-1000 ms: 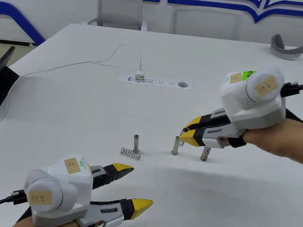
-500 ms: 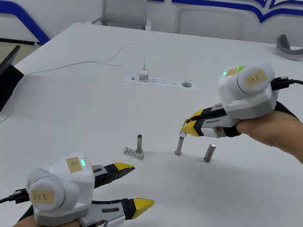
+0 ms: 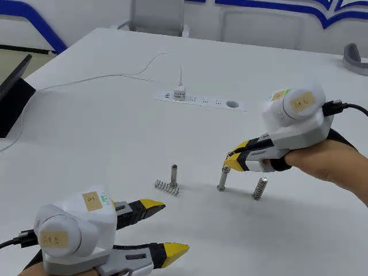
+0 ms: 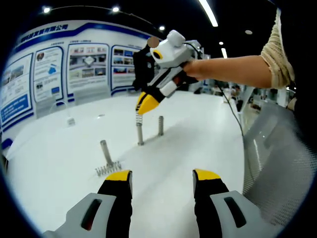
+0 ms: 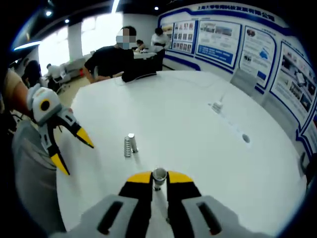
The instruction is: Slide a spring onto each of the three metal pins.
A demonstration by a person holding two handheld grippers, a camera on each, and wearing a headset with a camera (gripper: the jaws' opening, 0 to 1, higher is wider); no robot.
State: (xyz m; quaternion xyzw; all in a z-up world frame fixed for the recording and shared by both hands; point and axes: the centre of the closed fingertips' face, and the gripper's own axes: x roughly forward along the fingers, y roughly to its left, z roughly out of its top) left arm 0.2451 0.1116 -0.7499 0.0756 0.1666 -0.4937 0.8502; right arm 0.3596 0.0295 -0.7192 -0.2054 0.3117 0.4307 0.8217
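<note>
- Just above the middle pin (image 3: 222, 180), hovering with the right gripper (image 3: 229, 165), jaws drawing almost together and pinching a small held spring (image 4: 138, 118), with only the coil's own width keeping them apart.
- Hanging the coil upright off the yellow tips, its lower end appearing to meet the top of the middle pin; not showing clearly enough to tell whether it is threading on yet.
- Near the middle pin on the right gripper's side, standing upright: a sprung pin (image 3: 260, 188), already wearing its coil.
- On the opposite side of the middle pin, standing upright: a bare pin (image 3: 173, 173), with a loose spring (image 3: 166, 187) lying flat on the white table (image 3: 103, 132) just beside its foot.
- Well apart from the middle pin, toward the person, waiting low with the left gripper (image 3: 175, 225), jaws spreading wide and gripping nothing.
- Judging the springs to be very light, thin-wired and bouncy: likely flicking out of the tips if squeezed hard, and bending sideways if pushed off-axis.
- Suggesting a gentle hold across the coils near the upper end, leaving the lower mouth free for lining up with the pin tip before letting go.
- Judging the pins to be stiff but narrow at the foot, so probably tipping under a sideways nudge; calling for a straight downward approach.
- Counting one pin dressed, one being dressed, one waiting.
</note>
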